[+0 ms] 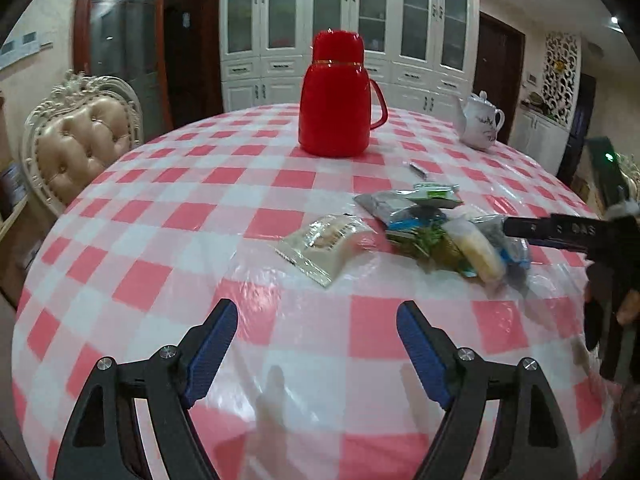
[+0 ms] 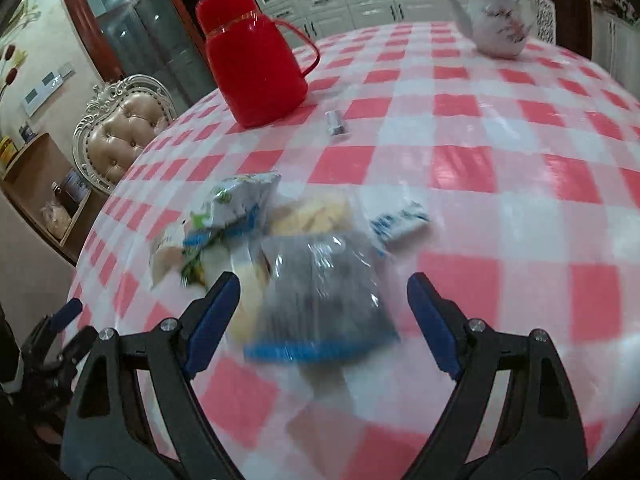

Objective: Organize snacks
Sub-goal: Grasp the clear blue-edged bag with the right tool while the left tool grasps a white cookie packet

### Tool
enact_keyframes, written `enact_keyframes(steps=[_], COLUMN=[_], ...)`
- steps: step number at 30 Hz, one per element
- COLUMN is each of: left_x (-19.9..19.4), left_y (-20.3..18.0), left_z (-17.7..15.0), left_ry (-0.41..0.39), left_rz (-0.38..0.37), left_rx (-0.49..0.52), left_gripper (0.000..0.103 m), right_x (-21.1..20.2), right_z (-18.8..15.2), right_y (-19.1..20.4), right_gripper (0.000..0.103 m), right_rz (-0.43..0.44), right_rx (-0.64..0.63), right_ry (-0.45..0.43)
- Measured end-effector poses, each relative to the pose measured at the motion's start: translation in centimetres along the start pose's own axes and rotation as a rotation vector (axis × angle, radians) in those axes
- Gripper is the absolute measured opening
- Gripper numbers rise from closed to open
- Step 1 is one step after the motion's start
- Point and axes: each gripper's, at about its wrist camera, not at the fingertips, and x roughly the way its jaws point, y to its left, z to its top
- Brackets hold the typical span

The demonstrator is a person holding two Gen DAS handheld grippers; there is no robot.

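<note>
A round table under a pink-and-white checked plastic cloth is filling both views, with white glass-fronted cabinets standing behind it and a tufted, carved chair sitting off the far left edge.

The left gripper is hanging over bare cloth with its blue-padded jaws spread wide and nothing between them. Ahead of it and a little to its right, a pale clear-wrapped snack packet is lying flat and alone. Further to the right, the pile of snack packets is sitting in a loose heap, with the right gripper's black body showing just beyond it at the view's edge.

The right gripper is also standing released, its jaws wide apart. The near end of the pile, a dark packet with a blue edge, is lying directly below and between its fingers, blurred; whether the pads are touching it cannot be told. The rest of the pile is spreading ahead and to its left.

Well beyond both grippers a red thermos jug is standing upright, a white teapot is sitting far ahead to the right, and a small dark object is lying near the jug.
</note>
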Motion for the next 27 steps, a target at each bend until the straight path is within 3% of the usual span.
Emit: enact_keyframes(steps=[3,4,5,6,8,11,18,20,21,22,27], left_x=[2.2,2.9,3.8,4.4,5.7,8.1,12.8,12.5,12.3,11.8,9.7], left_y=[0.1,0.3,0.4,0.6,0.7,0.4,-2.5,-2.2,-2.2,-2.3,-2.5], left_z=[1.5,2.0,2.5,2.9,3.8,5.1,5.7,5.6,5.5,5.4,4.2], left_ry=[0.020,0.027,0.041,0.048,0.053,0.076,0.167,0.157,0.159,0.147,0.142], left_rz=[-0.042,-0.057,-0.077,-0.086,-0.077,-0.073,-0.062,-0.107,-0.105,-0.080,-0.042], left_rx=[0.038,0.045,0.060,0.068,0.075,0.109,0.292,0.262,0.269,0.280,0.219], left_gripper=[0.083,0.083,0.083,0.083,0.083,0.083,0.082,0.054,0.051,0.041,0.039], right_x=[1.5,1.7,1.4,0.8,-0.7,-2.4,-3.7,-3.6,-3.7,-3.6,-4.0], right_z=[0.4,0.3,0.1,-0.1,-0.9,-2.0,-2.9,-3.1,-3.2,-3.3,-3.5], right_y=[0.3,0.3,0.2,0.0,0.0,-0.1,0.2,0.8,1.0,1.2,1.5], right_gripper=[0.087,0.080,0.055,0.053,0.051,0.051,0.052,0.052,0.052,0.052,0.052], right_rz=[-0.034,-0.032,-0.019,-0.033,-0.070,-0.040,0.016,-0.005,-0.018,-0.030,-0.035], right_rx=[-0.033,-0.045,-0.056,-0.072,-0.107,-0.110,-0.105,-0.149,-0.165,-0.172,-0.186], right_ry=[0.052,0.064,0.049,0.034,-0.013,-0.053,-0.081,-0.087,-0.088,-0.090,-0.109])
